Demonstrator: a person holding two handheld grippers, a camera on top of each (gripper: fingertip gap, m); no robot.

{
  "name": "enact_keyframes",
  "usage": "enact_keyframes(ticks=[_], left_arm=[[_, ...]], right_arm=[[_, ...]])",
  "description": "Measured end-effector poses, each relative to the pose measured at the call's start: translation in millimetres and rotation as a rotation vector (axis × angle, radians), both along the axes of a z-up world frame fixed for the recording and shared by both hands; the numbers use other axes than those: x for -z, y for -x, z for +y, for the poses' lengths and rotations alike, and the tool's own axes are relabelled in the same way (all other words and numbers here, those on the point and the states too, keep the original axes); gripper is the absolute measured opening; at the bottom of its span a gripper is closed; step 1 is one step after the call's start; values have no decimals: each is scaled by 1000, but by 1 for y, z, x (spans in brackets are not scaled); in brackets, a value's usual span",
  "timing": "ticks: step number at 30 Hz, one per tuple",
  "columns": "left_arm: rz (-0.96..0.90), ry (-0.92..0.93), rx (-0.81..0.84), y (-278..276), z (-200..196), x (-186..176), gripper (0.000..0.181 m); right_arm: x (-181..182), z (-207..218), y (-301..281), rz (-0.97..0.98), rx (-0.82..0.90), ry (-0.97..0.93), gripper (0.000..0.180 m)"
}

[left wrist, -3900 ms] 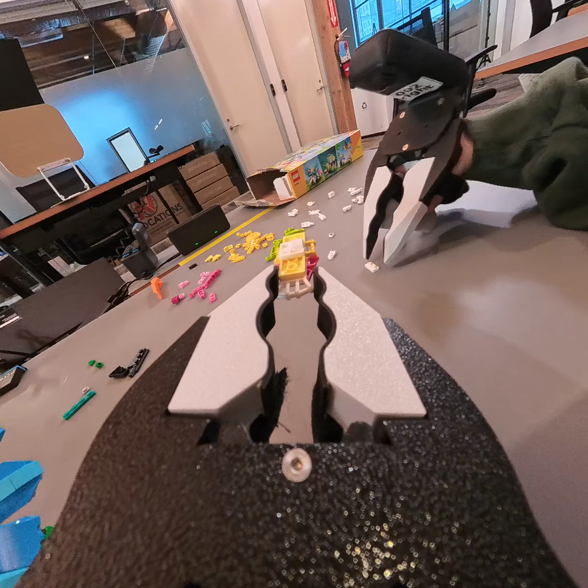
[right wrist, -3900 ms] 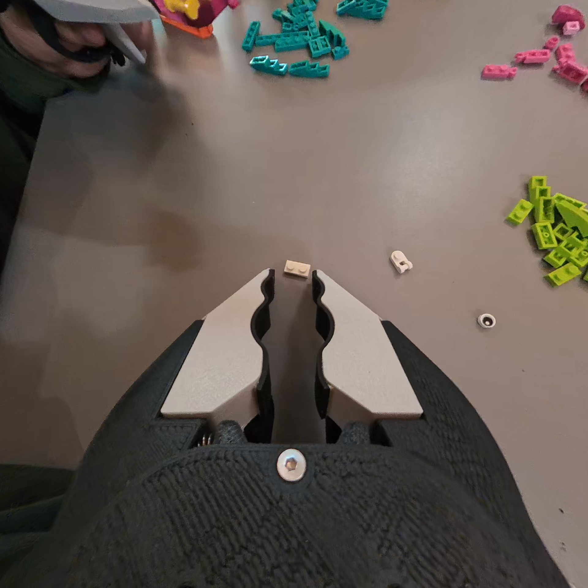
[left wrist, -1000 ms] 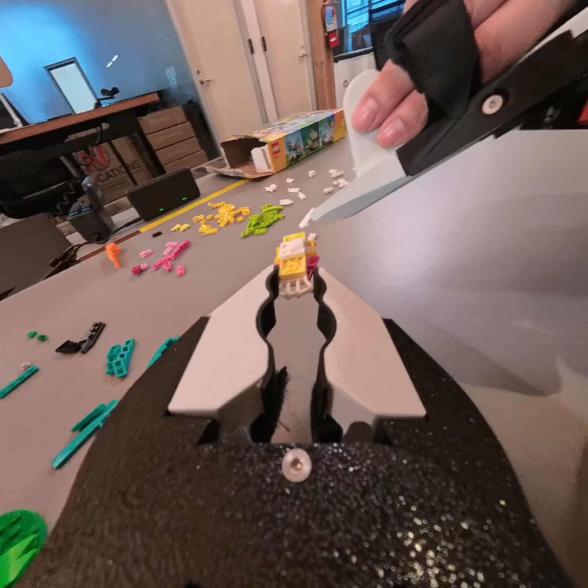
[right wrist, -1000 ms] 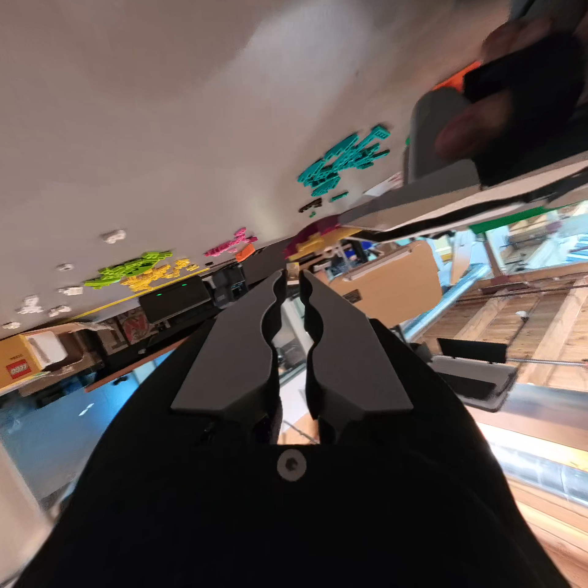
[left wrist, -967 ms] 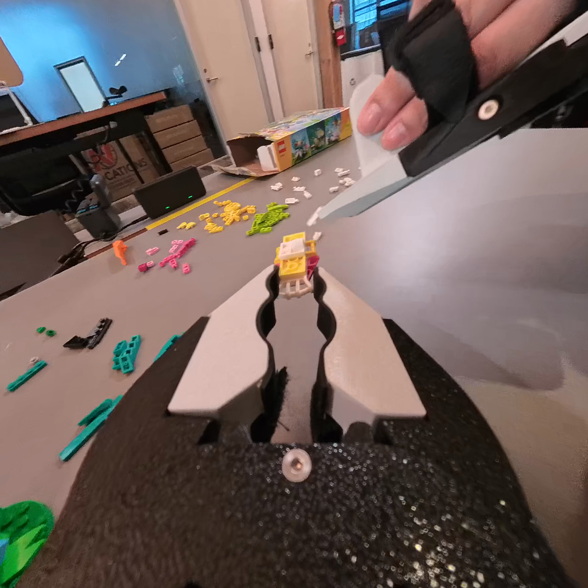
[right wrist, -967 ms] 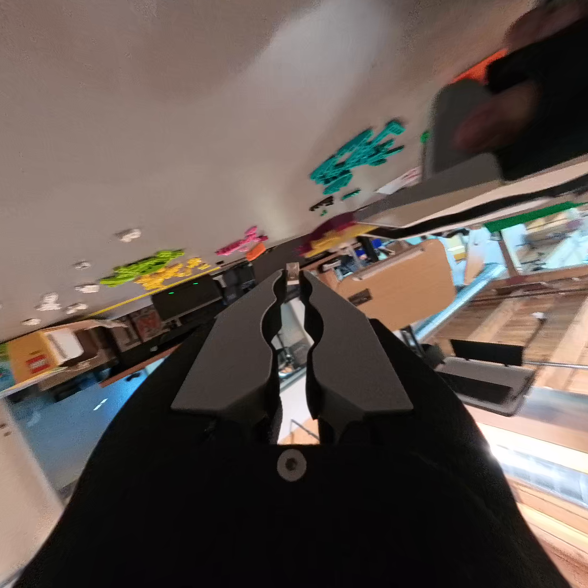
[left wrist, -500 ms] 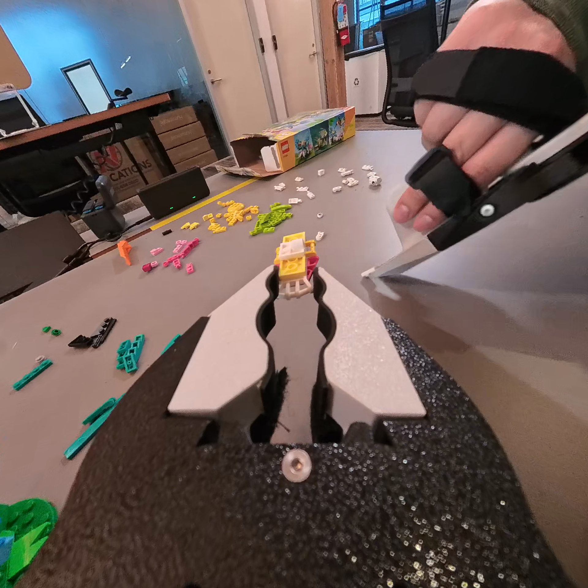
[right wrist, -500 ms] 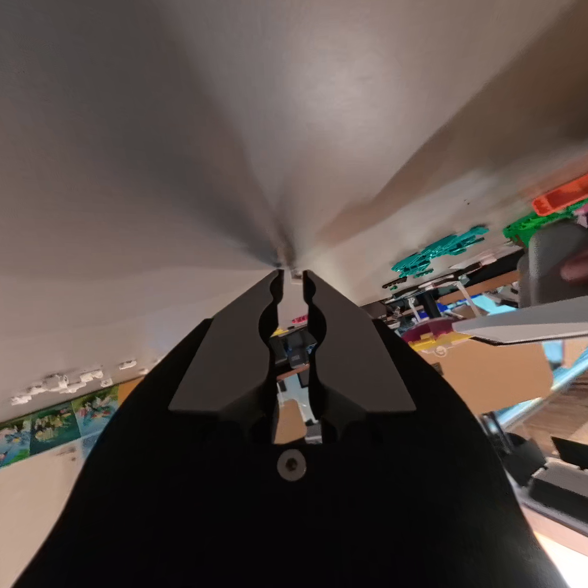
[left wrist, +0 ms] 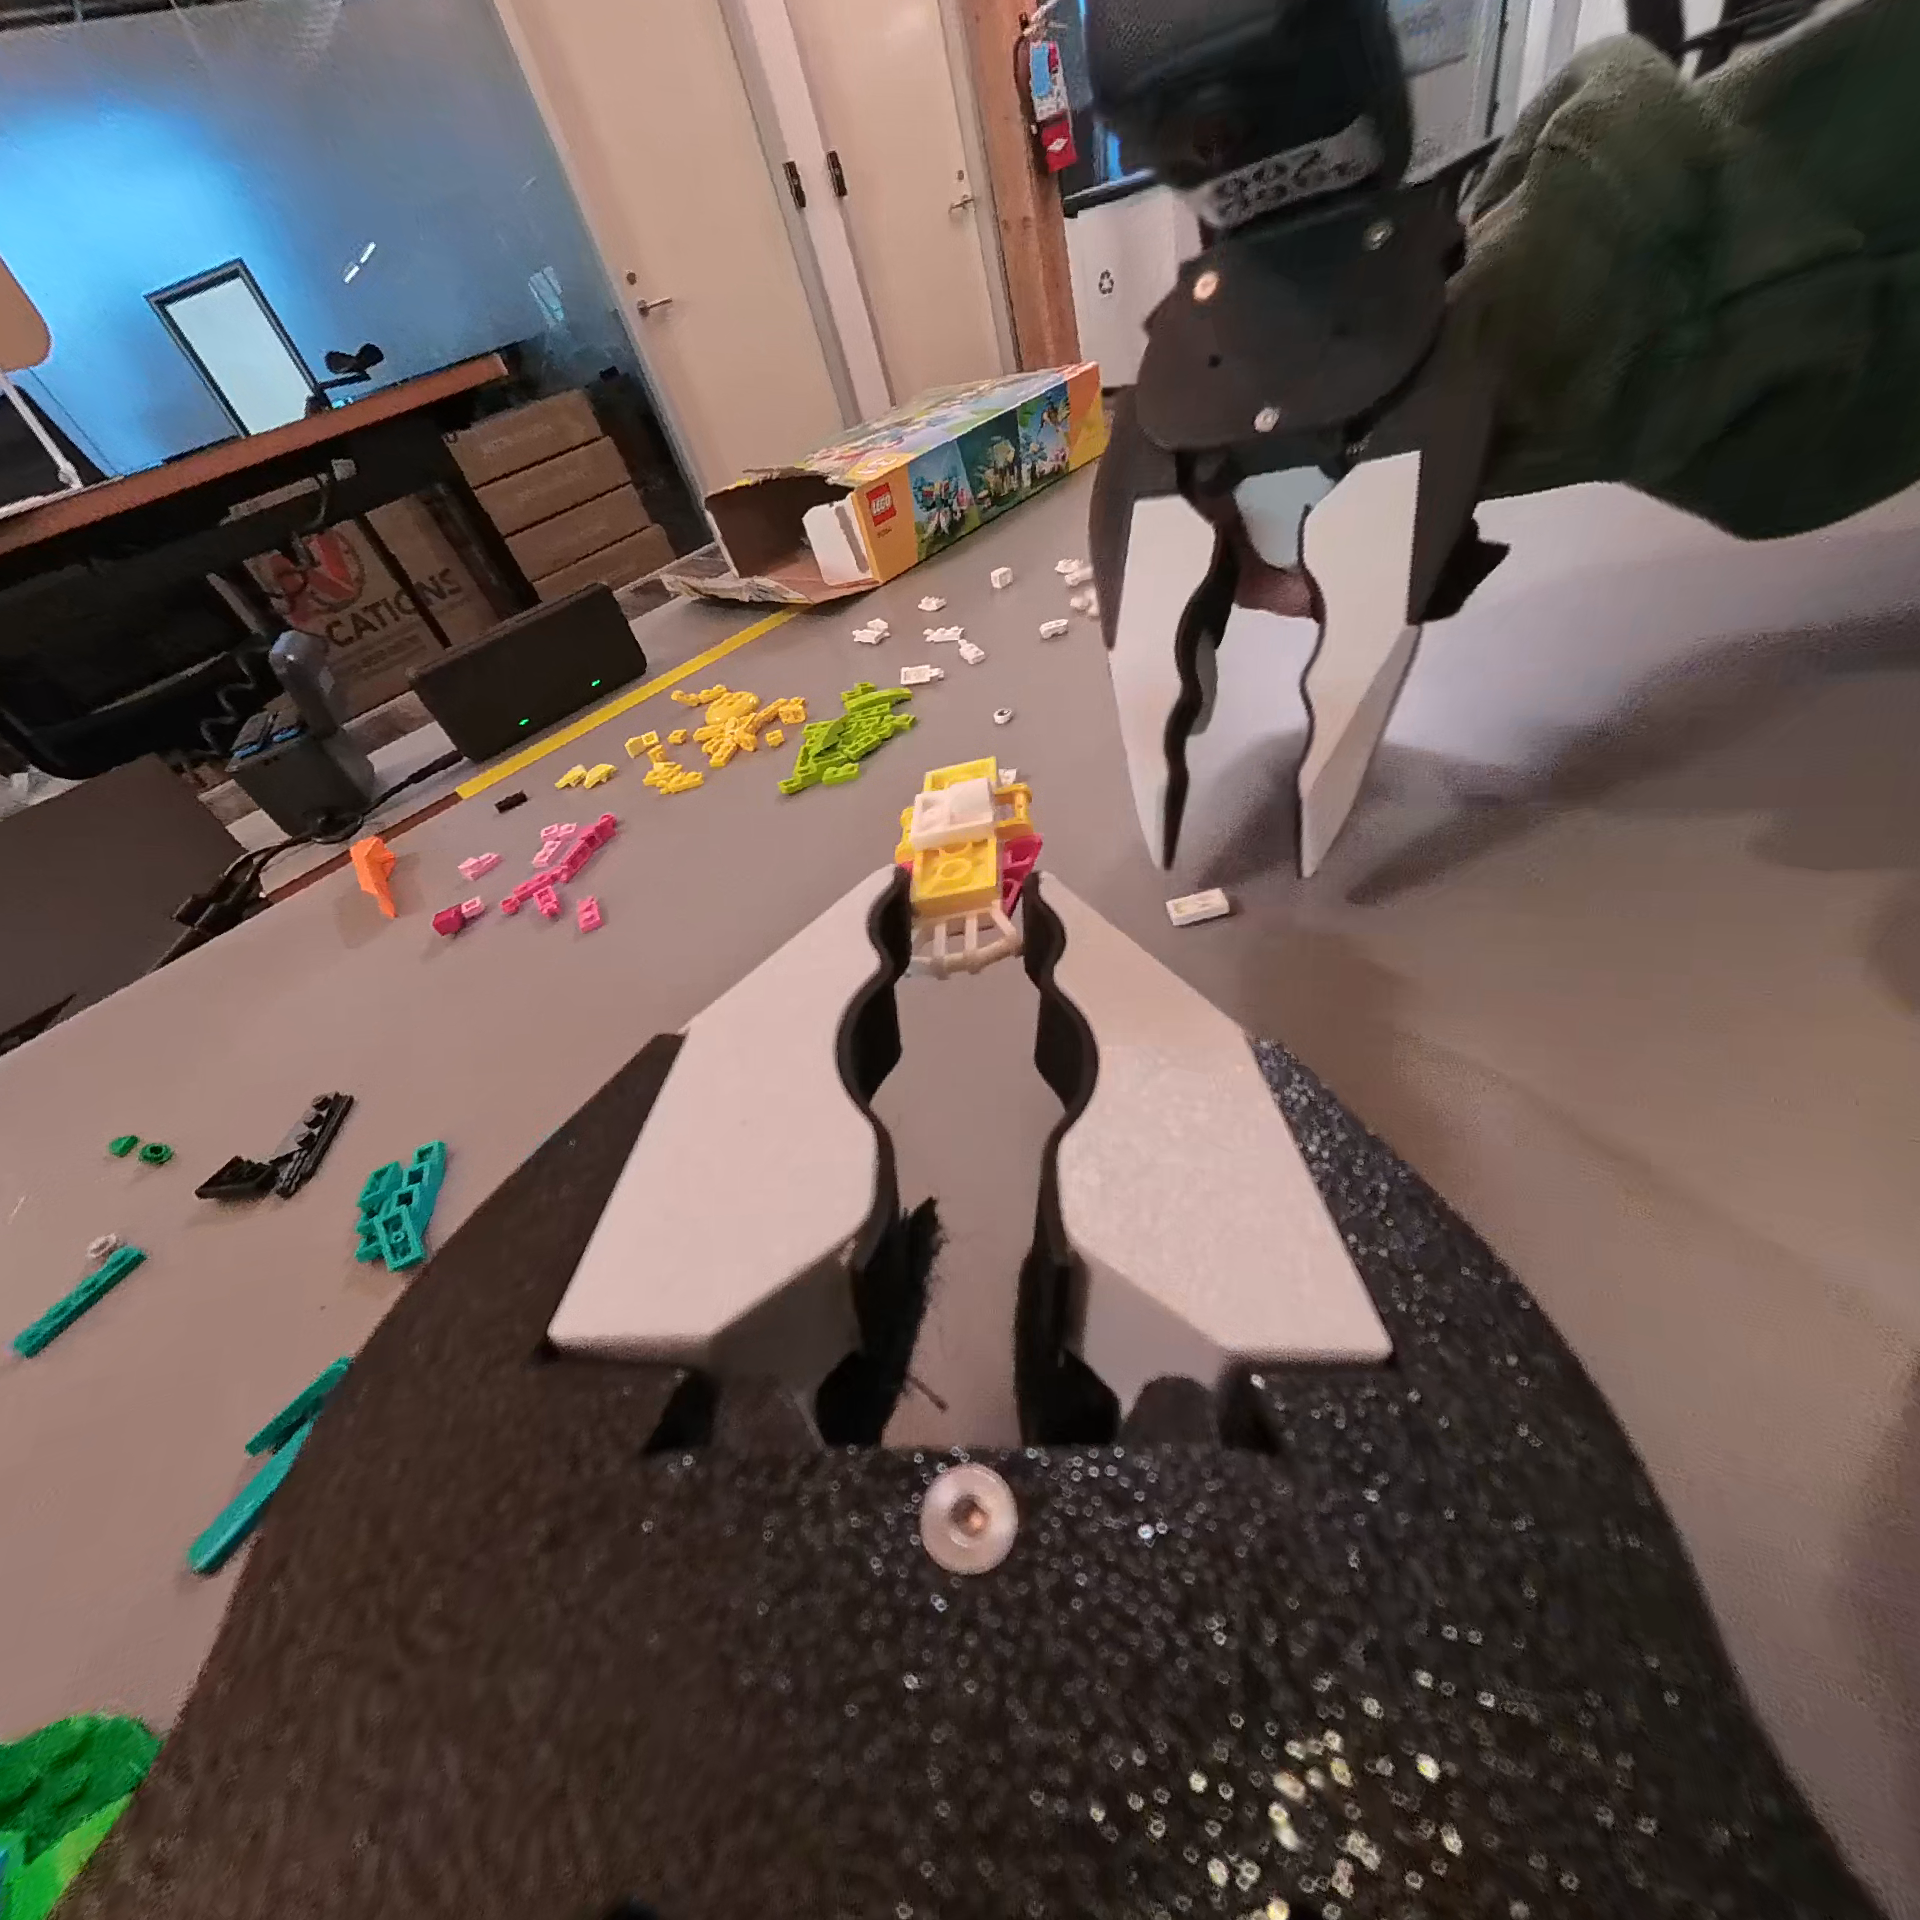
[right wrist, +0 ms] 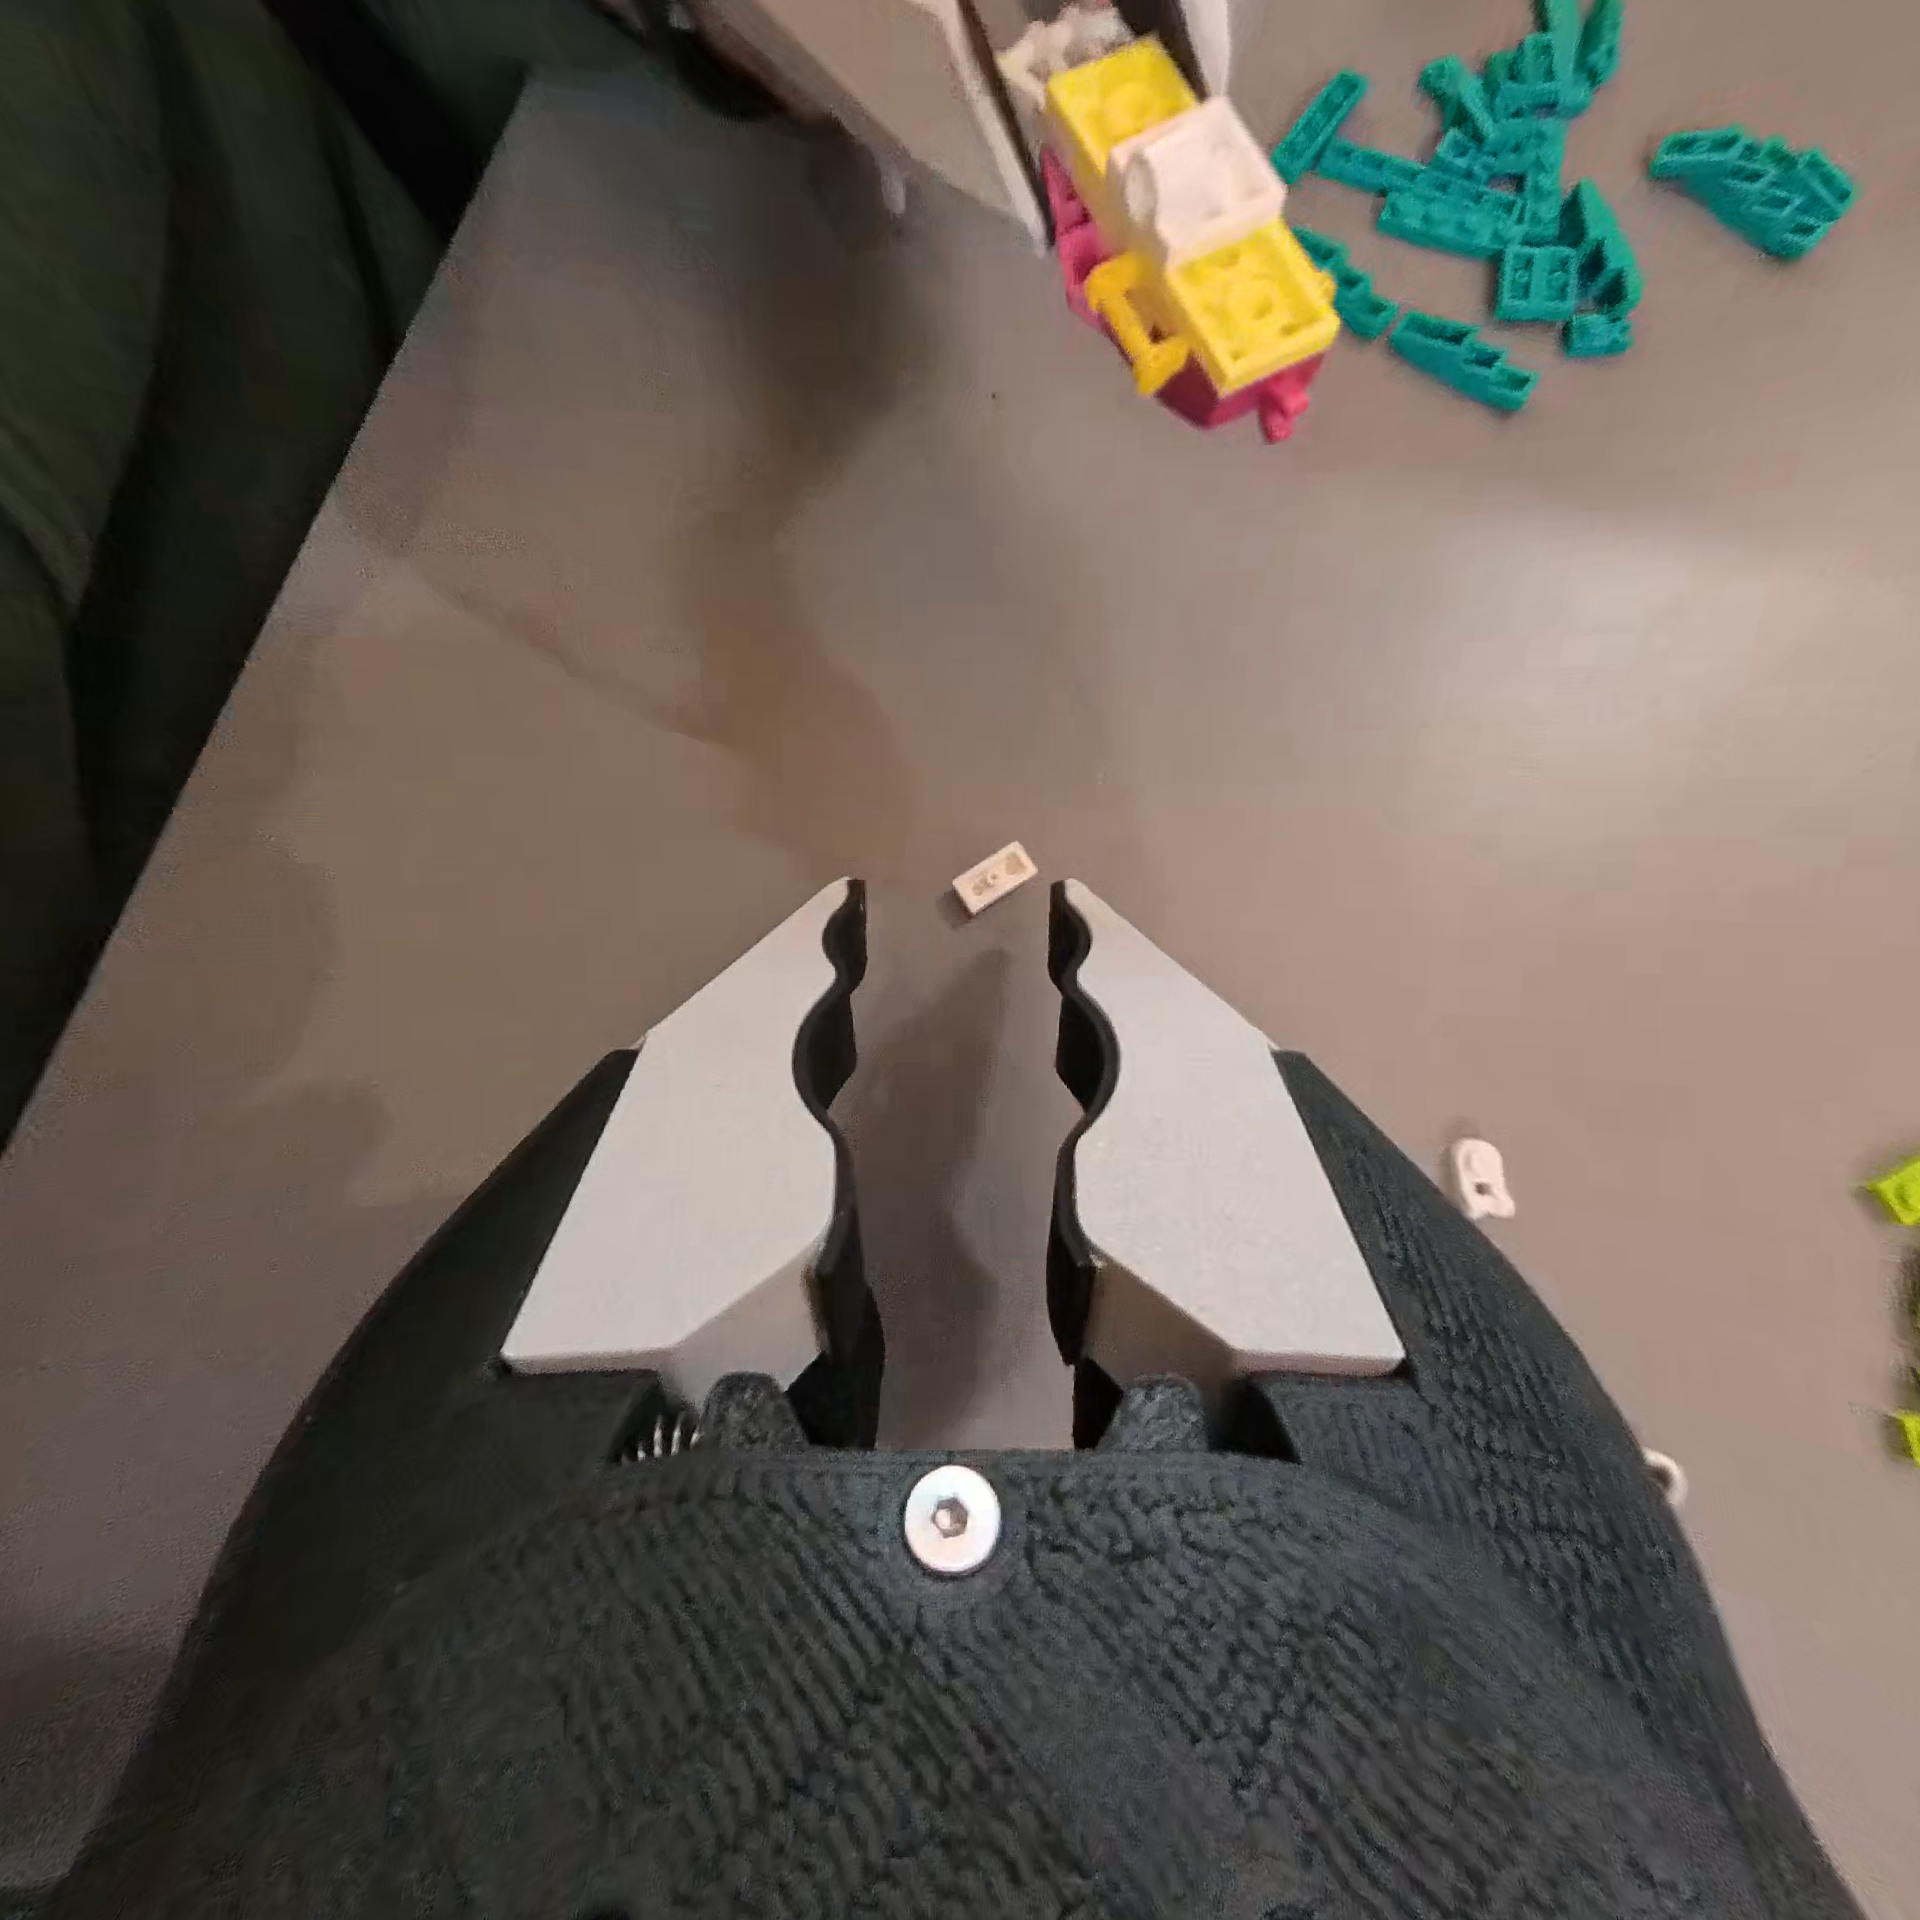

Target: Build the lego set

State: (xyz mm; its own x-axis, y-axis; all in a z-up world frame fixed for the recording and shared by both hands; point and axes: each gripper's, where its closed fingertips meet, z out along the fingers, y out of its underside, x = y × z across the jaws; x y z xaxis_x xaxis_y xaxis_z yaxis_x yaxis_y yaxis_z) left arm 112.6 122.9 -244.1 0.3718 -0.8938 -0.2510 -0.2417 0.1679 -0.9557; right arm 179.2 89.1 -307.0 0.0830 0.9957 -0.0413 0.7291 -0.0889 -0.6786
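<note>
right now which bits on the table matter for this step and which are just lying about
In play:
- yellow, white and pink assembly, clamped in the left hand-held gripper
- small white plate, lying just ahead of the open right hand-held gripper

Lying about:
- teal pieces
- lime pile
- set box

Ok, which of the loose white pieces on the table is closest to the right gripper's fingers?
The small flat white plate, lying tilted just ahead of the open right gripper. The other loose white piece, a rounded clip, sits off to the side beside the gripper body.
</note>
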Motion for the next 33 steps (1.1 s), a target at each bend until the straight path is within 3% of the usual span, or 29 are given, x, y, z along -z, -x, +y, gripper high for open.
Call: enact_keyframes(ticks=[1, 8, 13, 33], left_arm=[[4, -4, -3, 0, 0, 0, 19], [17, -11, -22, 1, 4, 2, 19], [31, -17, -35, 1, 6, 4, 19], [45, -31, -34, 0, 6, 5, 19]], right_arm=[[2, -2, 1, 10, -14, 27, 34], [5, 0, 11, 78, -89, 75, 36], [6, -3, 3, 70, -110, 113, 28], [5, 2, 4, 83, -16, 14, 15]])
